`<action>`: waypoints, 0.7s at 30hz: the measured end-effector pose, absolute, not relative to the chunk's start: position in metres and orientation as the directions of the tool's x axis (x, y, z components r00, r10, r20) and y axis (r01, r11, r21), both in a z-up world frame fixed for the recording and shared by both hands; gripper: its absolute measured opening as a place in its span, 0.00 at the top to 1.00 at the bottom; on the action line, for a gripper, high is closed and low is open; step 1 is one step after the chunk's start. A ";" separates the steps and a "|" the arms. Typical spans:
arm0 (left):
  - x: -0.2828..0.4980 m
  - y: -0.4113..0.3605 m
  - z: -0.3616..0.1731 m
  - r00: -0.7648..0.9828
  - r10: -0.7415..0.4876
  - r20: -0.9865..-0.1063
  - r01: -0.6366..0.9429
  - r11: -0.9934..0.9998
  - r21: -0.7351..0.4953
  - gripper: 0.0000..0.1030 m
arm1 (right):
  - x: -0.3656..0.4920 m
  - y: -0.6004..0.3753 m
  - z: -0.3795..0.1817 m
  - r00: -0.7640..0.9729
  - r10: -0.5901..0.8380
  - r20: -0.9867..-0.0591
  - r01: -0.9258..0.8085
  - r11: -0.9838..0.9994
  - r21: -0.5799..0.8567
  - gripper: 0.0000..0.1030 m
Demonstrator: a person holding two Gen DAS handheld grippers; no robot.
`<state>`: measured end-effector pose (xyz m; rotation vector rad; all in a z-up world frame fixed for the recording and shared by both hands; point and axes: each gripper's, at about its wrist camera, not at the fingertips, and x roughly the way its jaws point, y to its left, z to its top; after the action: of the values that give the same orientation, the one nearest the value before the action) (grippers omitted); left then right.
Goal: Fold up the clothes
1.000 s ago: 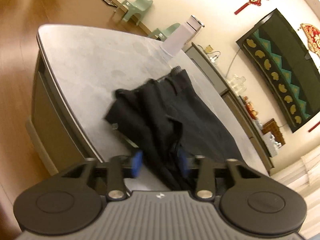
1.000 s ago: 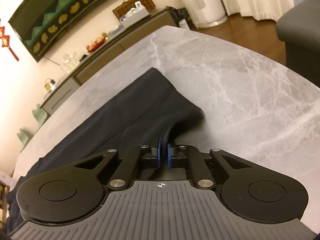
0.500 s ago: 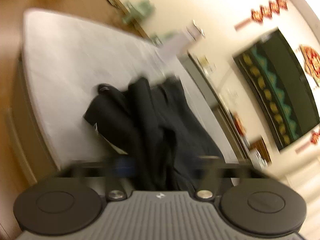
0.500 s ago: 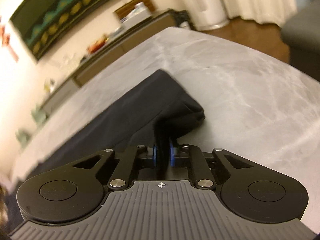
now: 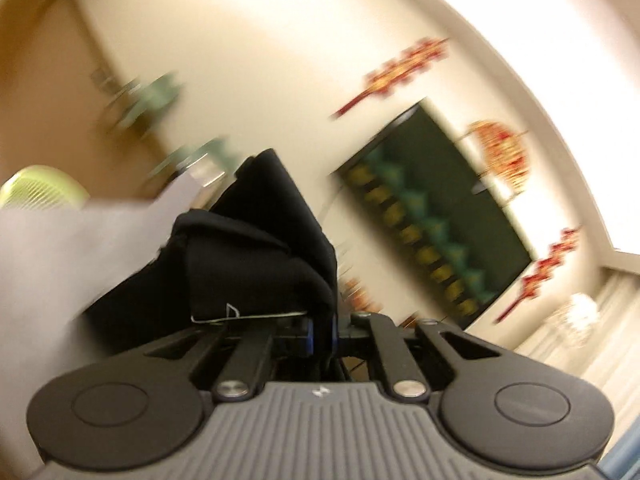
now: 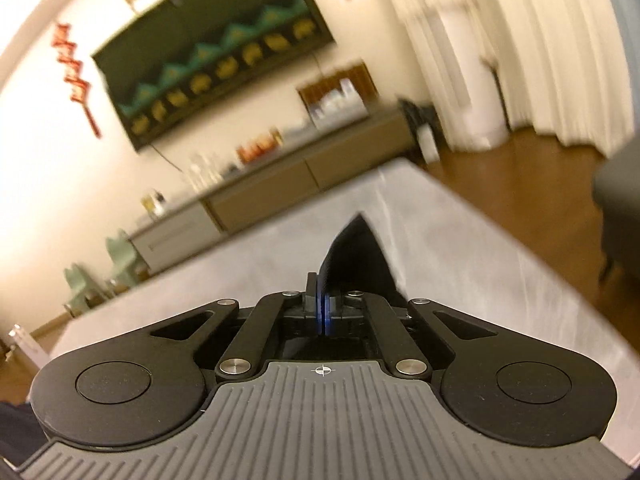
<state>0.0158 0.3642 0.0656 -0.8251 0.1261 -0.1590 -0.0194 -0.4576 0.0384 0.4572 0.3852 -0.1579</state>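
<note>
A black garment is bunched up in front of the left wrist camera, lifted off the grey marble table. My left gripper is shut on a fold of it, with a white stitched hem edge showing just left of the pads. In the right wrist view my right gripper is shut on another corner of the black garment, which stands up as a dark point above the table. Most of the cloth is hidden below both grippers.
A low sideboard with bottles and boxes runs along the far wall under a dark framed picture. Small green chairs stand at the left. A dark sofa and wooden floor lie to the right of the table.
Both grippers have risen and tilted up, lifting the black garment off the table. The left gripper, open around the cloth a second ago, has shut on it. Both views are blurred by motion.
</note>
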 end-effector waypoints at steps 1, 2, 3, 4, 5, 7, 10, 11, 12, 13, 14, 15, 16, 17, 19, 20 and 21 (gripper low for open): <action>0.031 0.360 0.084 0.981 -0.193 -0.019 0.118 0.669 -0.734 0.93 | -0.019 -0.459 0.052 0.924 -0.062 -0.377 0.220 0.893 0.392 1.00; 0.056 0.353 0.094 0.982 -0.186 -0.029 0.108 0.684 -0.721 0.93 | -0.017 -0.461 0.063 0.930 -0.061 -0.363 0.210 0.897 0.388 1.00; 0.084 0.344 0.102 0.983 -0.175 -0.050 0.089 0.702 -0.706 0.93 | -0.010 -0.464 0.071 0.931 -0.058 -0.360 0.207 0.898 0.388 1.00; 0.112 0.335 0.110 0.984 -0.163 -0.070 0.070 0.720 -0.691 0.93 | 0.001 -0.468 0.077 0.930 -0.057 -0.364 0.206 0.899 0.386 1.00; 0.139 0.327 0.117 0.984 -0.152 -0.090 0.052 0.737 -0.674 0.93 | 0.013 -0.471 0.079 0.925 -0.057 -0.376 0.210 0.901 0.380 1.00; 0.185 0.308 0.089 0.970 -0.104 -0.221 -0.056 0.786 -0.616 0.92 | 0.054 -0.478 0.072 0.898 -0.067 -0.436 0.239 0.904 0.354 1.00; 0.253 0.278 0.038 0.909 -0.012 -0.417 -0.215 0.843 -0.492 0.88 | 0.128 -0.485 0.040 0.829 -0.093 -0.551 0.304 0.903 0.305 0.99; 0.275 0.269 0.021 0.879 0.023 -0.477 -0.263 0.857 -0.443 0.85 | 0.152 -0.488 0.023 0.800 -0.113 -0.589 0.333 0.900 0.280 0.97; 0.298 0.259 0.005 0.844 0.059 -0.533 -0.307 0.868 -0.390 0.83 | 0.171 -0.491 0.007 0.775 -0.136 -0.617 0.357 0.900 0.250 0.91; 0.320 0.249 -0.012 0.805 0.097 -0.585 -0.348 0.876 -0.333 0.83 | 0.190 -0.494 -0.009 0.748 -0.159 -0.645 0.380 0.899 0.219 0.80; 0.316 0.243 -0.022 0.809 0.100 -0.579 -0.333 0.890 -0.311 0.82 | 0.210 -0.497 -0.025 0.719 -0.182 -0.671 0.401 0.897 0.187 0.72; 0.306 0.239 -0.029 0.823 0.094 -0.560 -0.306 0.905 -0.297 0.82 | 0.221 -0.500 -0.036 0.701 -0.209 -0.682 0.421 0.893 0.159 0.72; 0.294 0.235 -0.032 0.832 0.097 -0.547 -0.284 0.921 -0.267 0.81 | 0.221 -0.502 -0.041 0.702 -0.235 -0.672 0.436 0.888 0.146 0.72; 0.283 0.233 -0.035 0.838 0.102 -0.535 -0.263 0.936 -0.233 0.81 | 0.215 -0.502 -0.044 0.713 -0.244 -0.657 0.441 0.885 0.150 0.72; 0.260 0.230 -0.036 0.850 0.066 -0.522 -0.199 0.959 -0.202 0.76 | 0.194 -0.494 -0.048 0.733 -0.223 -0.643 0.412 0.897 0.158 0.72; 0.248 0.229 -0.036 0.855 0.045 -0.516 -0.165 0.968 -0.188 0.74 | 0.182 -0.487 -0.051 0.739 -0.206 -0.641 0.388 0.908 0.156 0.72; 0.241 0.230 -0.039 0.847 0.036 -0.531 -0.148 0.974 -0.170 0.73 | 0.170 -0.478 -0.054 0.742 -0.177 -0.646 0.351 0.924 0.150 0.72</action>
<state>0.2406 0.2300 -0.0394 -0.2084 0.5538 0.0974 0.1705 -0.4779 -0.0545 0.2715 0.6755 -0.2935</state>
